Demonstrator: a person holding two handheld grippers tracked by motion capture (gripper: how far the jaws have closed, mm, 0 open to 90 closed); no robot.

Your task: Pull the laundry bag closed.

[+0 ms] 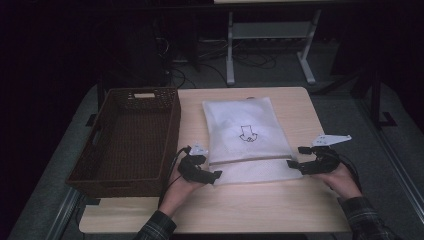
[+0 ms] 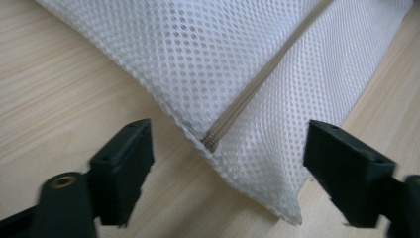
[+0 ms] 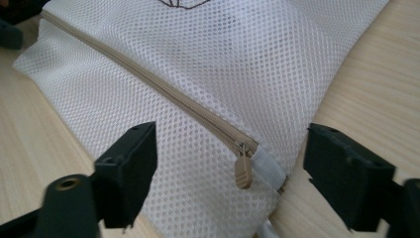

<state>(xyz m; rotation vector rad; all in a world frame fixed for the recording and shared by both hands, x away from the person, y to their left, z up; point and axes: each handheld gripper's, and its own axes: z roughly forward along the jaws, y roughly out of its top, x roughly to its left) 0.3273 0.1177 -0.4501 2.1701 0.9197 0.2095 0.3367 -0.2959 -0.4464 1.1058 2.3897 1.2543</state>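
Observation:
A white mesh bag (image 1: 245,137) with a black drawing lies flat on the wooden table (image 1: 240,210). A beige zipper (image 1: 250,160) runs across its near end. My left gripper (image 1: 207,170) stands open at the bag's left edge; in the left gripper view the closed end of the zipper (image 2: 213,141) lies between the jaws. My right gripper (image 1: 296,157) is open at the bag's right edge. In the right gripper view the beige zipper pull (image 3: 242,171) sits between the jaws, untouched.
A dark brown wicker basket (image 1: 100,150) stands on the table left of the bag, close to my left hand. Beyond the table's far edge are white desk legs (image 1: 230,50) and cables on a grey floor.

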